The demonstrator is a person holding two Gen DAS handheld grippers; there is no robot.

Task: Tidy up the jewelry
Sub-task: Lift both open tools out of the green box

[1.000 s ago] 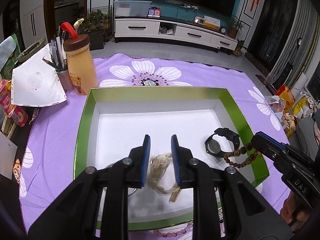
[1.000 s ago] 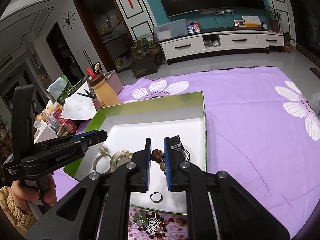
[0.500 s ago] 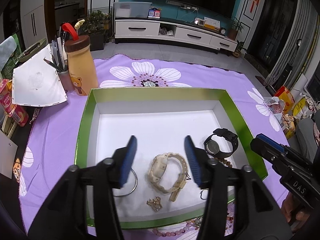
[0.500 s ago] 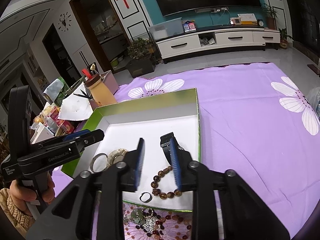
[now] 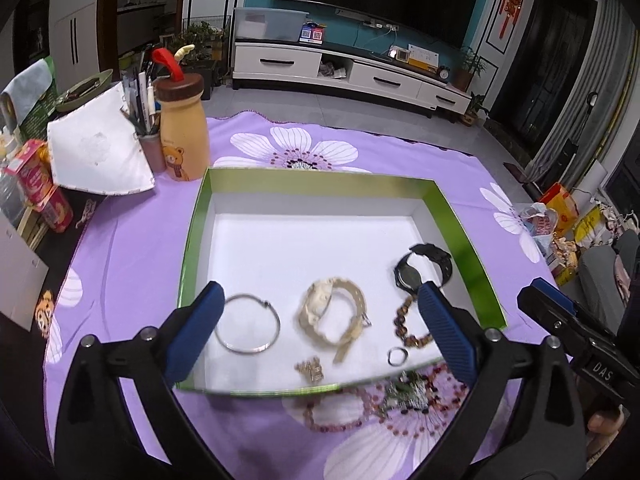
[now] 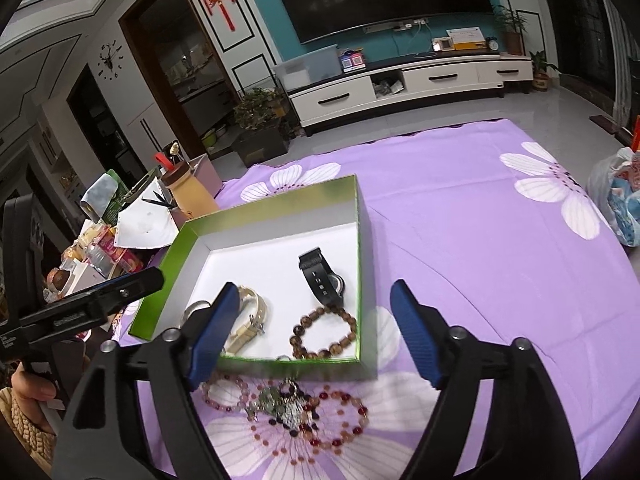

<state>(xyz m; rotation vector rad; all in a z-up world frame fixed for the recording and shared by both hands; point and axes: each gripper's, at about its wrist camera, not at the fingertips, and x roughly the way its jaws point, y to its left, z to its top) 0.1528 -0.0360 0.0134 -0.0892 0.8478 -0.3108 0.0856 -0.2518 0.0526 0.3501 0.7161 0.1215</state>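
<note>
Jewelry sorted into green box (image 5: 456,232) | left hand-held gripper (image 5: 316,332) and right hand-held gripper (image 6: 316,332) wide, empty, likely between picks | pink bead bracelets (image 6: 280,404) outside near box edge, on counter

Left gripper (image 5: 318,326): black plastic arms, ribbed blue pads (image 5: 194,330), silver screws; right gripper (image 6: 316,332) alike, white lettering; left hand (image 6: 30,402) bare-skinned, knitted beige cuff.

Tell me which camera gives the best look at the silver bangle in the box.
The left wrist view. There the silver bangle lies in full outline on the white floor of the box, between the open jaws. In the right wrist view only a sliver of it shows, behind that gripper's blue pad.
</note>
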